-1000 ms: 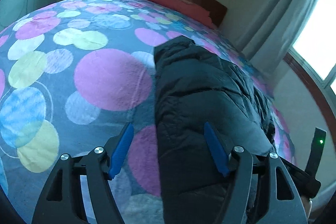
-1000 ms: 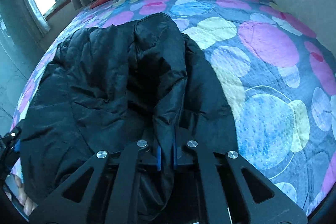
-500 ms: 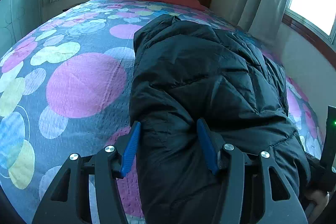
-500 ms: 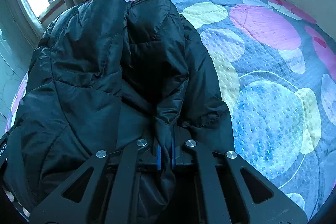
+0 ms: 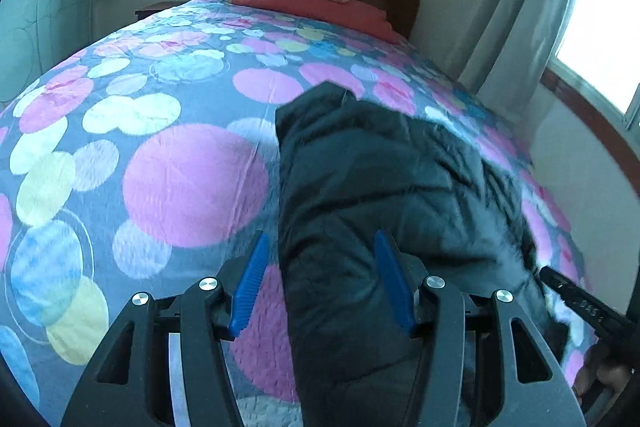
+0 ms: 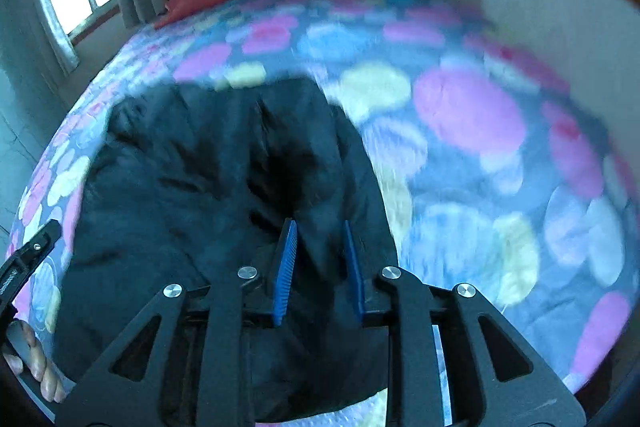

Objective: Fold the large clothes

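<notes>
A large black puffer jacket [image 5: 384,195] lies folded lengthwise on the bed, also in the right wrist view [image 6: 208,179]. My left gripper [image 5: 320,275] is open, its blue pads [image 5: 250,277] straddling the jacket's left edge near the hem. My right gripper [image 6: 318,259] is open with a narrow gap, and a fold of jacket lies loose between its blue pads [image 6: 285,267]. The right wrist view is blurred by motion.
The bed [image 5: 192,183] has a grey cover with pink, blue and yellow circles. Red pillows [image 5: 312,3] and a wooden headboard lie at the far end. Curtains and windows stand on both sides. A wall [image 6: 552,11] runs close along one side.
My right gripper has opened and let go of the jacket fold it pinched. The jacket has dropped flatter onto the bed. My left gripper stayed open and pulled back a little.
</notes>
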Available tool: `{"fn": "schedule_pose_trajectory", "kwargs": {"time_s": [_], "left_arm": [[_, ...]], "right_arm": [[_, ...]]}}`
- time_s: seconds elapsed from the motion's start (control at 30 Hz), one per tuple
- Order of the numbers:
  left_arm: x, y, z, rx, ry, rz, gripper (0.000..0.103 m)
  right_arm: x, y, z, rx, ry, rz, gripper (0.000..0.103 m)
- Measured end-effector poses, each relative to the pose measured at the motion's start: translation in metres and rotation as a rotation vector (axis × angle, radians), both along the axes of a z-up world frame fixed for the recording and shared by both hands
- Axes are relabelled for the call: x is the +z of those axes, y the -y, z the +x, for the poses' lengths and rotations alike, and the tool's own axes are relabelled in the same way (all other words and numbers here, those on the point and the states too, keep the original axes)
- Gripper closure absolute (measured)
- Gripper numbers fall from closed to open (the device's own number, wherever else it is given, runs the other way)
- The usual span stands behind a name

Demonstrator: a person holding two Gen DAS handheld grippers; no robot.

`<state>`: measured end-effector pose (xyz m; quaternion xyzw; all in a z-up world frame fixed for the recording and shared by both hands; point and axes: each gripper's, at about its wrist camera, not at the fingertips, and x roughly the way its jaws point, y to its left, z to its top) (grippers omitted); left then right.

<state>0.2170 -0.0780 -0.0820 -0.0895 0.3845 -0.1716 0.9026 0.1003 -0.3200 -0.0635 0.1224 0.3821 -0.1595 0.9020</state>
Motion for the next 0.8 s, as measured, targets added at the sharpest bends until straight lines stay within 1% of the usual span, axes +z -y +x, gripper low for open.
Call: {"fn": "schedule_pose_trajectory", "kwargs": {"time_s": [0.07, 0.13, 0.23, 0.27, 0.33, 0.37, 0.43, 0.53, 0.73, 0.8], "left_arm": [[0.009, 0.004, 0.007, 0.003, 0.017, 0.006, 0.048], [0.015, 0.006, 0.014, 0.006, 0.028, 0.002, 0.048], [0.015, 0.014, 0.028, 0.014, 0.017, 0.007, 0.048], [0.012, 0.017, 0.032, 0.015, 0.000, 0.004, 0.048], [0.006, 0.021, 0.037, 0.013, -0.024, -0.006, 0.048], [0.001, 0.027, 0.040, 0.008, -0.036, -0.001, 0.048], [-0.006, 0.035, 0.043, -0.008, -0.050, 0.013, 0.048], [-0.020, 0.046, 0.045, -0.021, -0.068, 0.037, 0.047], [-0.038, 0.056, 0.048, -0.008, -0.073, 0.085, 0.035], [-0.044, 0.058, 0.050, 0.000, -0.077, 0.099, 0.034]], "right_arm": [[0.016, -0.008, 0.012, 0.021, 0.021, -0.036, 0.079], [0.026, -0.012, 0.024, 0.055, 0.063, -0.025, 0.079], [0.024, -0.014, 0.047, 0.100, 0.081, -0.004, 0.079], [0.019, -0.015, 0.053, 0.111, 0.076, -0.002, 0.079], [0.005, -0.015, 0.065, 0.110, 0.035, -0.020, 0.079], [-0.006, -0.011, 0.070, 0.108, 0.015, -0.007, 0.079], [-0.018, -0.010, 0.070, 0.102, -0.003, 0.012, 0.079], [-0.035, -0.003, 0.069, 0.090, -0.015, 0.019, 0.076], [-0.066, 0.006, 0.076, 0.084, -0.021, 0.048, 0.073], [-0.072, 0.004, 0.078, 0.082, -0.022, 0.039, 0.073]]}}
